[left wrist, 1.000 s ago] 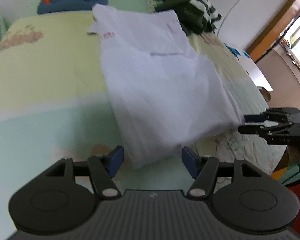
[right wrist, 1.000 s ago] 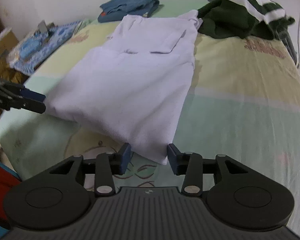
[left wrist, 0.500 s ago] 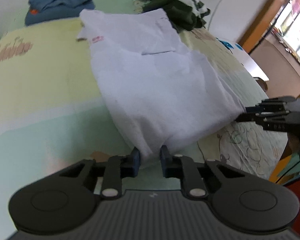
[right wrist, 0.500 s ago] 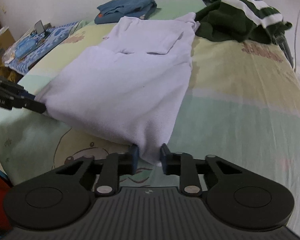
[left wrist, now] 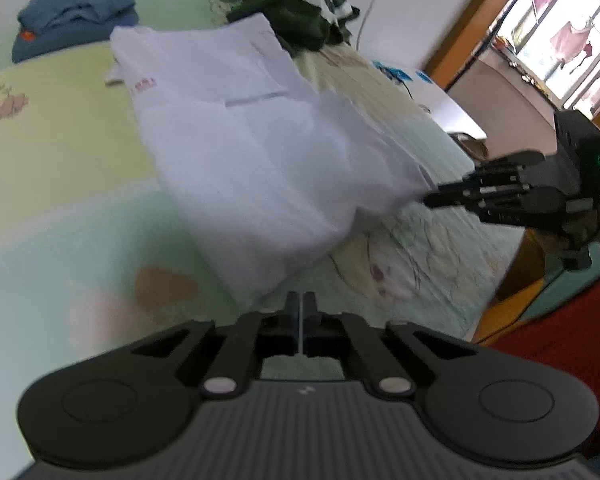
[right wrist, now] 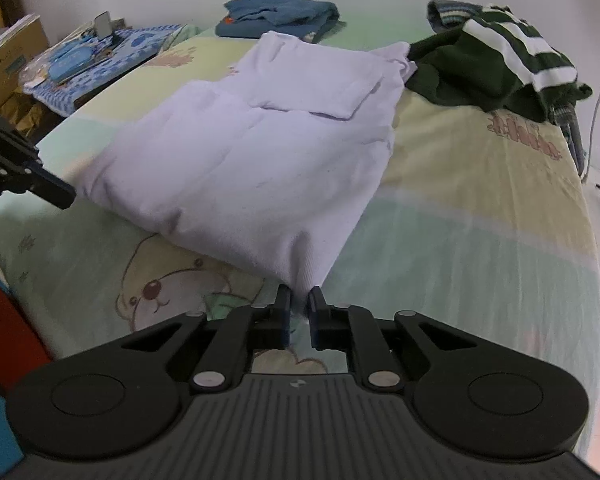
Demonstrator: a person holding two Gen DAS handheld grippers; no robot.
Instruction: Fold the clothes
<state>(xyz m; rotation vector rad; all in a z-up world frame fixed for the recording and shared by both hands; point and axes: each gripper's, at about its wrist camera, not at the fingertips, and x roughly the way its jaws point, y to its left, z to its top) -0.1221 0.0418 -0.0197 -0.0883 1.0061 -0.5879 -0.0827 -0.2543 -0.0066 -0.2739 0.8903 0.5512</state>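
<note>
A white garment (left wrist: 252,168) (right wrist: 260,152) lies flat along the bed with a pocket near its far end. My left gripper (left wrist: 300,300) has its jaws closing tight on the near left corner of the hem. The right wrist view shows the left gripper (right wrist: 66,196) at that same corner. My right gripper (right wrist: 299,300) is closing on the near right corner, and bunched cloth is pinched between its pads. In the left wrist view the right gripper (left wrist: 432,200) meets the garment's edge. The hem between the two corners is slightly raised off the sheet.
A folded blue garment (right wrist: 280,12) lies at the head of the bed. A dark green striped sweater (right wrist: 492,68) is heaped beside the white garment's far end. The bear-print sheet (right wrist: 480,220) is bare to the right. A cluttered side table (right wrist: 80,60) stands left of the bed.
Both grippers went from open around the hem corners to closed on them. The left gripper shifted and rolled, and the cloth near it is lifted a little.
</note>
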